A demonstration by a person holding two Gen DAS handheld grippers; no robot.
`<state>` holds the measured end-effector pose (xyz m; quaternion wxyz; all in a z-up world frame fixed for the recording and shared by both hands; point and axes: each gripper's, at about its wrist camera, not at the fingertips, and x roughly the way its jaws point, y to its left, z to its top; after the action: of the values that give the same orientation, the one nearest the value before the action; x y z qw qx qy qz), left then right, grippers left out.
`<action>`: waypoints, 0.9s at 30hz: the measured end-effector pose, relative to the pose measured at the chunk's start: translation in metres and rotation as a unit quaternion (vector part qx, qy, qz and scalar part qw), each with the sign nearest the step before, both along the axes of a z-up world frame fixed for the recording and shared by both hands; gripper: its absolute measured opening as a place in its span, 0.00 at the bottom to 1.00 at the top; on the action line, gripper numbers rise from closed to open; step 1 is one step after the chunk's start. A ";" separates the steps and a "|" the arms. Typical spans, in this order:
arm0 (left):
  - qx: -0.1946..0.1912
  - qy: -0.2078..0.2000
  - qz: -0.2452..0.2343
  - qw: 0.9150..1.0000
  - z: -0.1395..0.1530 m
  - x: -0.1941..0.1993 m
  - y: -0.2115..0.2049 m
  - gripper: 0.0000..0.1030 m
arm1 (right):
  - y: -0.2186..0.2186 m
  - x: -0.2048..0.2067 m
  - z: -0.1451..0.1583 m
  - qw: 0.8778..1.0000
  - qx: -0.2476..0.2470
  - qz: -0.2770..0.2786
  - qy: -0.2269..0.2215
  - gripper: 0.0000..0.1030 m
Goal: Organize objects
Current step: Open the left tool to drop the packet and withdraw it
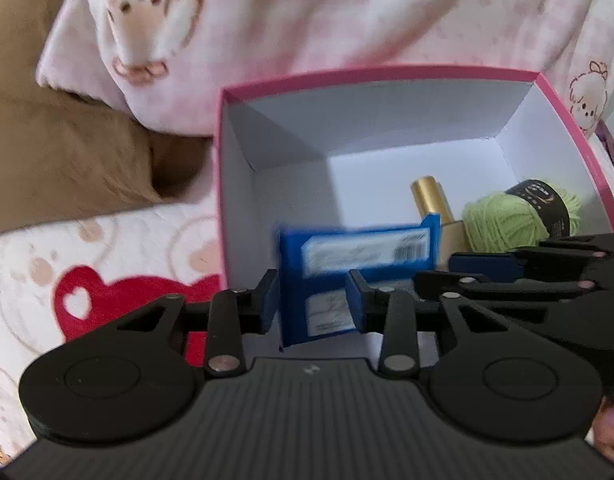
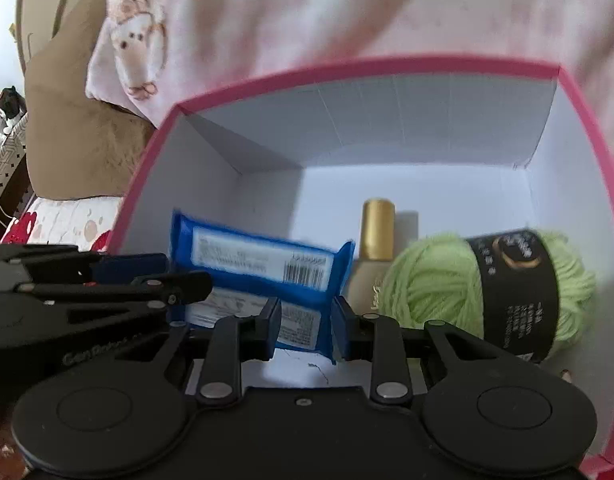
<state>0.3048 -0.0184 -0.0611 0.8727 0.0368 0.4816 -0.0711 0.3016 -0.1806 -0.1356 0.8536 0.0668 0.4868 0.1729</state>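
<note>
Evidently the step in hand is setting the blue packet down inside the pink box. The packet stands on its long edge near the box's front wall, towards the left side, with its label facing the cameras. Whether it already rests on the floor of the box I cannot tell.

The right gripper has its claw pressed together on the packet's right end, pinching it. The left gripper has the packet's other end between its fingers. The gap there looks barely wider than the packet, and I cannot tell whether the pads press on it or stand just clear.

By my judgement the next move is to let the packet settle, spread both claws, and lift them straight up over the front rim. Drawing them out sideways would likely tip the packet.

A gold-capped bottle sits just beside the packet's right end, perhaps touching it. A ball of green yarn with a black band lies beyond that, against the box's right wall. Both are close to the right gripper, so it has little room to open on that side. The far half of the box and its back left corner are bare.

The box sits on a patterned bed cover. A pink pillow lies behind its back edge and a brown cushion off its left side. Neither stands in the way.
</note>
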 end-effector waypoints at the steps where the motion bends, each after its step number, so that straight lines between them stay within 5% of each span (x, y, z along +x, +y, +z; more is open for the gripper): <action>1: 0.001 -0.007 -0.002 1.000 0.004 -0.003 0.001 0.40 | 0.001 -0.004 0.005 1.000 -0.004 0.001 -0.010 0.33; 8: -0.014 -0.014 -0.012 1.000 0.042 -0.032 0.013 0.58 | -0.002 -0.047 0.051 0.998 -0.020 0.018 -0.050 0.37; 15: -0.043 -0.029 -0.022 0.998 0.090 -0.081 0.026 0.63 | -0.008 -0.095 0.103 0.998 0.010 0.030 -0.048 0.47; 27: -0.036 -0.066 -0.076 0.994 0.152 -0.165 0.034 0.84 | -0.021 -0.203 0.170 0.992 -0.017 0.062 -0.107 0.79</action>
<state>0.1397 0.0155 0.0908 0.8955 0.0467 0.4156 -0.1521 0.0987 -0.2012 0.0345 0.8895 0.0036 0.3986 0.2233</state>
